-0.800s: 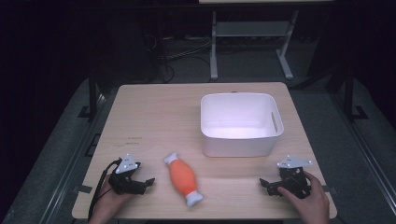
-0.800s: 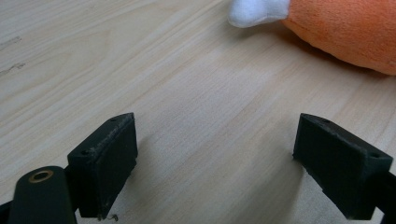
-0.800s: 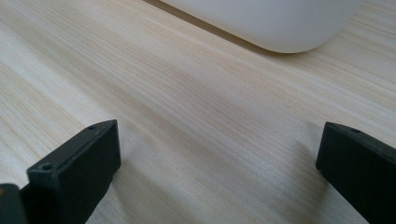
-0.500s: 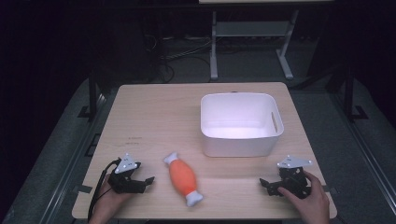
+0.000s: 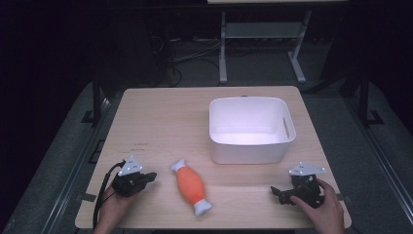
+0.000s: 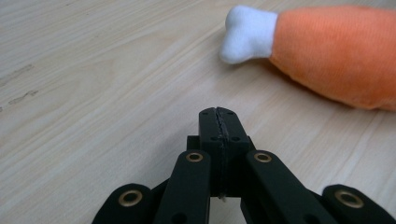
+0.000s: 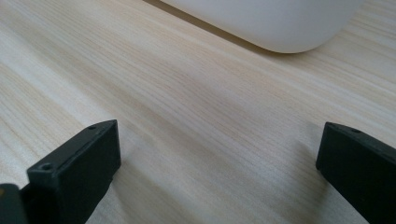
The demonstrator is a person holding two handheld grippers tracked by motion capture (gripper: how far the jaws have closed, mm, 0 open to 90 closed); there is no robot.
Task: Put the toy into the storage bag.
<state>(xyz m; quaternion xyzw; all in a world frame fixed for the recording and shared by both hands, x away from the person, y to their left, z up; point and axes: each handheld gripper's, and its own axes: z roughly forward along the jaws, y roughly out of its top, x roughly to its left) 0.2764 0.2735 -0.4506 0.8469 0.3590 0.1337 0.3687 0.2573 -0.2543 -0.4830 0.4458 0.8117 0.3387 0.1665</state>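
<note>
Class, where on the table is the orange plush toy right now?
In the high view, the orange plush toy lies on the table's near edge, left of centre, between the left tongs and the white bin, touching neither.

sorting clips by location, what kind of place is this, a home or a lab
Likely a lab or recording setup: a bare wooden table in a dark room, cables and a metal stand behind it, and only a plush toy and white bin staged.

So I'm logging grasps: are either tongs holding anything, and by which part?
Nothing held. Left tongs are shut on nothing; right tongs are open; the plush drumstick lies free on the table.
</note>
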